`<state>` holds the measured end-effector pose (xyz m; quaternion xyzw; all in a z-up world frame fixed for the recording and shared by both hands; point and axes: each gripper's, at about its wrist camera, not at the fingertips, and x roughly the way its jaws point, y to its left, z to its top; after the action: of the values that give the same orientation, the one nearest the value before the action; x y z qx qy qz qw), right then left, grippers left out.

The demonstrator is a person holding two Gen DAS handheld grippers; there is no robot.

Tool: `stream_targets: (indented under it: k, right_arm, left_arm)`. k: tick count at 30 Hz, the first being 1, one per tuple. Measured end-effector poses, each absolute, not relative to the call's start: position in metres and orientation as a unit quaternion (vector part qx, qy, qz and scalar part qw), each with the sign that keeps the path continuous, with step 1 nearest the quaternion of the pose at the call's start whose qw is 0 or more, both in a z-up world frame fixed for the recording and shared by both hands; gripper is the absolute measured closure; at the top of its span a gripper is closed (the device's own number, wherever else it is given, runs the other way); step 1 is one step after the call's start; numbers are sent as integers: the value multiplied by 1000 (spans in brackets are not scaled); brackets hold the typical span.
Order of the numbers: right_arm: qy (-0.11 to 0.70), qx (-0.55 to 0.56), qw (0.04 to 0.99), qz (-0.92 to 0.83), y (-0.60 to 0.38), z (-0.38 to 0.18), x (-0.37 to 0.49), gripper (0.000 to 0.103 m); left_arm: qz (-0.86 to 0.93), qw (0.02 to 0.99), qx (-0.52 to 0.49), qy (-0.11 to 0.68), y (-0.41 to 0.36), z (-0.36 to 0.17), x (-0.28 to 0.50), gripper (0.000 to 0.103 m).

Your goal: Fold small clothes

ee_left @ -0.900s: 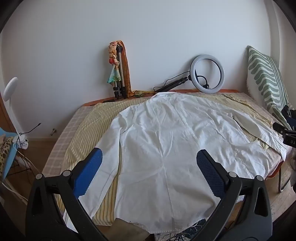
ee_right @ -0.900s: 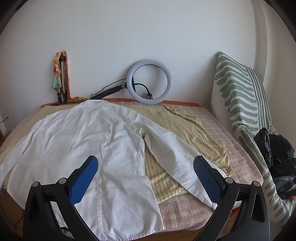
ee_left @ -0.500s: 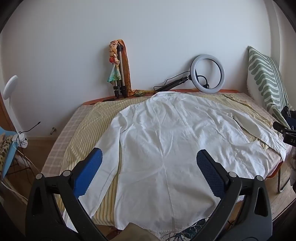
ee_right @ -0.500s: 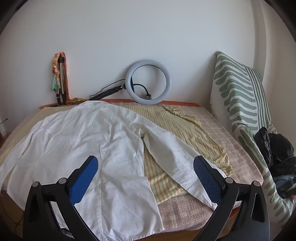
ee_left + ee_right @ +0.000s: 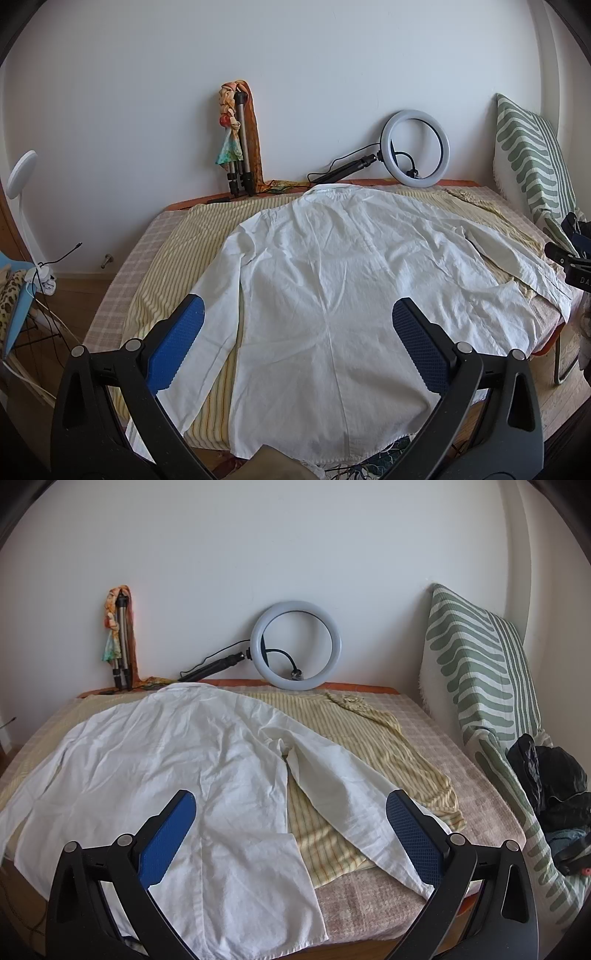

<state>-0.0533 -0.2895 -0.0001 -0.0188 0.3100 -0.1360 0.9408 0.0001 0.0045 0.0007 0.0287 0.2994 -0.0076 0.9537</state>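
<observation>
On bed [image 5: 424, 731], item one: white shirt [image 5: 351, 280], spread flat, back up, collar toward the wall, hem at the near edge. Both sleeves lie out to the sides; the right sleeve [image 5: 351, 794] runs diagonally over item two, a yellow striped shirt [image 5: 369, 738], spread beneath and partly covered.

Item three: left gripper [image 5: 297, 347], jaws fully apart, nothing between them, hovering above the hem near the left sleeve [image 5: 214, 314], tilted moderately downward. Item four: right gripper [image 5: 291, 834], likewise wide and empty, same downward tilt, poised over the lower right body and sleeve. Neither touches cloth.

Background items: ring light [image 5: 295, 646], folded tripod [image 5: 240, 147] against the wall, green patterned cushion [image 5: 480, 672], dark clothing heap [image 5: 550, 775] at the right.

Risks, as judged:
- Pinching too deep would likely catch the striped shirt with the white one, dragging both out of place.
- The hem overhangs the near edge; a pull toward the person could slide the shirt off the bed.
- Uneven lifts by the two grippers would skew the fold line and add wrinkles.
- The right cuff sits close to the bed's corner and could slip over it.
</observation>
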Motion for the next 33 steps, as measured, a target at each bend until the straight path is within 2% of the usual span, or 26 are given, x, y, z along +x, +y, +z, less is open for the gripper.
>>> stream_targets:
  k: [33]
  right_arm:
    - [310,-16,941,-135,-287,1,-52,1]
  left_arm:
    - [-8,955,27,297,7,1,1,0]
